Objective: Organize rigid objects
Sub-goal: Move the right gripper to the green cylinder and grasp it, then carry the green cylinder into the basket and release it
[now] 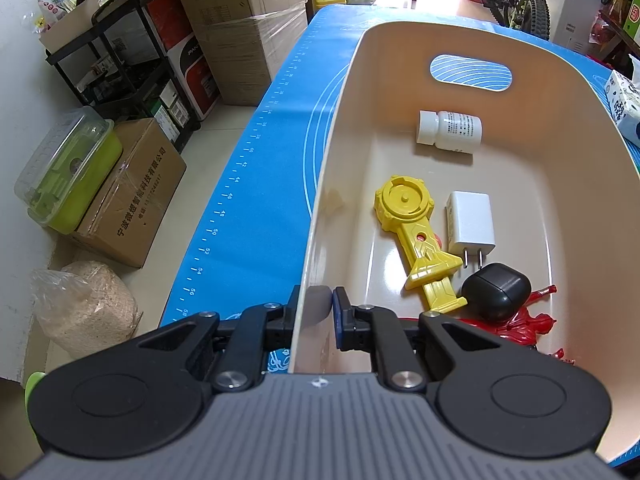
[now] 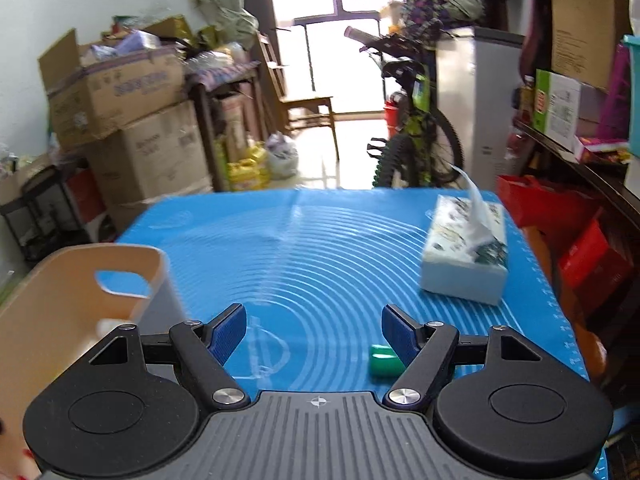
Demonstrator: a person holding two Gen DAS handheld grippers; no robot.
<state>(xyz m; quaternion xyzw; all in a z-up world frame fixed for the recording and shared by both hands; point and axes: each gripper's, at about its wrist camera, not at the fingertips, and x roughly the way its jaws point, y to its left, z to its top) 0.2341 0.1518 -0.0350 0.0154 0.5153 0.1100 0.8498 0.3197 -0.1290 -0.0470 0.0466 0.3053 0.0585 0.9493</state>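
Left claw [image 1: 316, 308] clamped on beige bin [image 1: 320, 216] wall; right claw [image 2: 314, 334] wide open, unladen, above green cylinder [image 2: 385, 361].

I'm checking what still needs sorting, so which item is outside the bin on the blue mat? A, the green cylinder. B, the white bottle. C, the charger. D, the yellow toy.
A: the green cylinder lies on the mat by the open right gripper, while the bottle, yellow toy and charger lie inside the bin.

A cluttered home storeroom: stacked cardboard boxes [image 2: 132, 120], a bicycle [image 2: 416, 136].
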